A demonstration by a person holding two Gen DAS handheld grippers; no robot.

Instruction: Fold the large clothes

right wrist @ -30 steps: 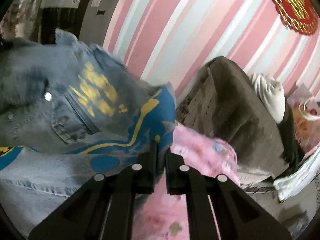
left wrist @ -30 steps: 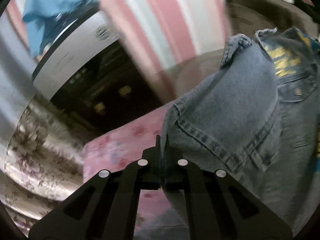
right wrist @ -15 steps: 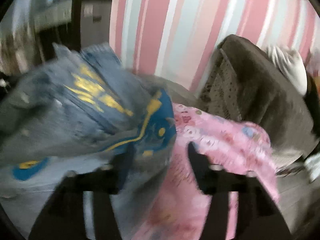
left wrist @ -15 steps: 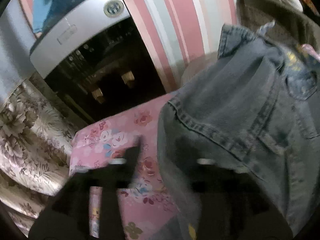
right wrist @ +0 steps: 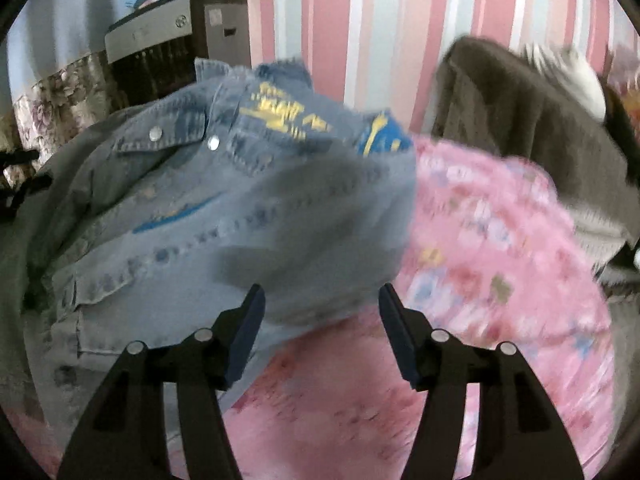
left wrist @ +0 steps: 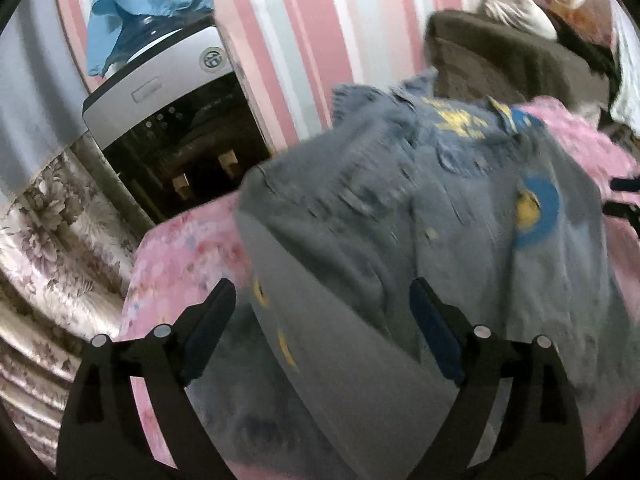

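Denim jacket (left wrist: 420,216), blue with yellow lettering and blue-and-yellow patches, is laid in a rumpled heap on a pink floral bedcover (left wrist: 184,256), its collar and snap buttons turned toward the striped wall (left wrist: 304,20). Left gripper (left wrist: 322,312) is angled downward over the jacket's near edge, its jaws having just been opening and now spread wide, denim seen between them but not pressed; right gripper (right wrist: 322,312) is likewise tilted down, jaws parted about halfway after opening, nothing clamped, over the jacket's hem and the bedcover (right wrist: 480,240). Behind are noted a dark appliance (left wrist: 172,128) draped with a blue cloth (left wrist: 140,4), and a brown upholstered seat (right wrist: 520,100).
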